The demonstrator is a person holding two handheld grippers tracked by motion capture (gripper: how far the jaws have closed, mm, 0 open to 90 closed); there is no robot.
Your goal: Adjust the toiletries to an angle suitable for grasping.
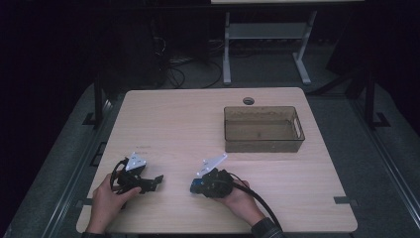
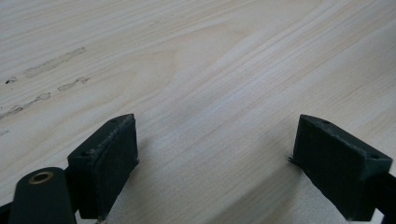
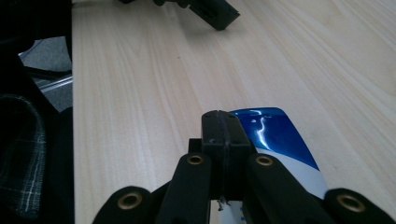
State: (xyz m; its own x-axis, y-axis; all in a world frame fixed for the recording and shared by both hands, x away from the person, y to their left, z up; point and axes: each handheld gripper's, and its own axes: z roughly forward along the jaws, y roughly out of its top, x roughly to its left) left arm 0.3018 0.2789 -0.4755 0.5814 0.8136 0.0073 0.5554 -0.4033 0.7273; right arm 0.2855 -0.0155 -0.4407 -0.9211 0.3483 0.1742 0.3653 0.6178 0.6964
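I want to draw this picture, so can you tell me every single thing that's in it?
Table: one, light wood, in the middle of the high view.
Bin: one, see-through brownish, far right part of the table, looks empty.
Hole: one, round, near the table's far edge.
Blue and white thing: one, shiny, lying beside the right gripper's jaws; I cannot tell what it is.
Desk legs: white, on the floor behind the table.
Cables: several, dark, on the floor behind.
Left gripper: black, near left, jaws apart.
Right gripper: black, near middle, jaws pressed together.
Hands: two, one holding each gripper.
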